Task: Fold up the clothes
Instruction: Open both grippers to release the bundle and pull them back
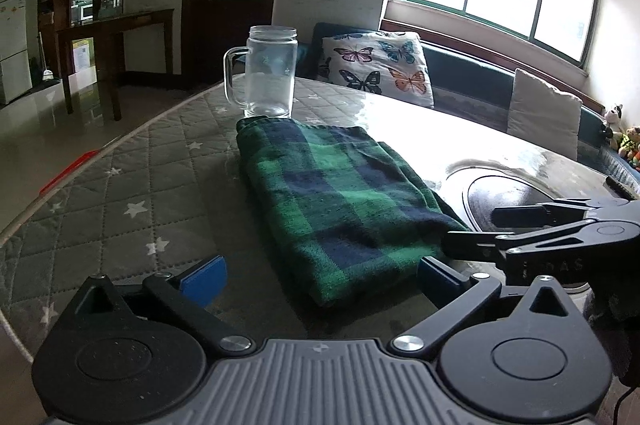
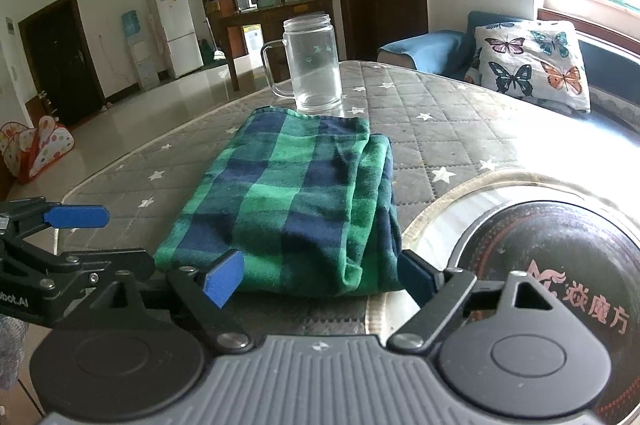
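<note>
A folded green-and-blue plaid cloth (image 1: 340, 201) lies on a quilted, star-printed table cover (image 1: 120, 185), its far edge just beside a glass mug (image 1: 272, 73); the left gripper (image 1: 320, 275) stands wide open at the cloth's near edge, holding nothing; the right gripper (image 2: 322, 277) likewise spreads wide, blue fingers (image 2: 224, 279) flanking the cloth's near corner.

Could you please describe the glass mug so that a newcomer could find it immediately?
On the star-quilted table cover, look just past the far edge of the folded green plaid cloth. The glass mug stands upright there, the only clear, handled thing on the table.
</note>
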### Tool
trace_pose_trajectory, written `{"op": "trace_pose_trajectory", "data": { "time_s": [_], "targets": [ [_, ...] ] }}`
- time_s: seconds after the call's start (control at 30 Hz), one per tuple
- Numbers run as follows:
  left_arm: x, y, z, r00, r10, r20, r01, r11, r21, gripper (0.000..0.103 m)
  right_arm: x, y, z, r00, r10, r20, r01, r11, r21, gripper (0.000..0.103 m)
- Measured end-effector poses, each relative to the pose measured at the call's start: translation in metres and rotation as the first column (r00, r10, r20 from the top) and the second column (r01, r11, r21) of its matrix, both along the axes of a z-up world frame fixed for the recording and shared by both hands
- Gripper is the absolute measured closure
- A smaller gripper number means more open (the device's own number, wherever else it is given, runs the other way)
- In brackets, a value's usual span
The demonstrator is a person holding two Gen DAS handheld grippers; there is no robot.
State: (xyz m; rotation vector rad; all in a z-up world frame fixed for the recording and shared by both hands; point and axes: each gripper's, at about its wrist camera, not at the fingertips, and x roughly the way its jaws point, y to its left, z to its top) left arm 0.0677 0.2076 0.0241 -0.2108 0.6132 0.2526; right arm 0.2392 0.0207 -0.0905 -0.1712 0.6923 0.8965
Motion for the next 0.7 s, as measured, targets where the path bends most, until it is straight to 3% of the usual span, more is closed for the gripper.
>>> {"op": "trace_pose_trajectory", "data": {
  "time_s": [0.17, 0.7],
  "targets": [
    [-0.007, -0.002, 0.004, 1.0, 0.009, 0.008, -0.009, 1.0, 0.008, 0.0, -0.011, -0.004, 0.004, 1.0, -0.003, 0.026, 0.003, 1.0, 0.0, 0.001],
    [-0.024, -0.012, 0.005, 0.998, 0.057, -0.025, -0.056, 0.998, 0.022, 0.0, -0.039, -0.019, 0.009, 0.999, -0.026, 0.023, 0.026, 0.999, 0.026, 0.0]
  ]
}}
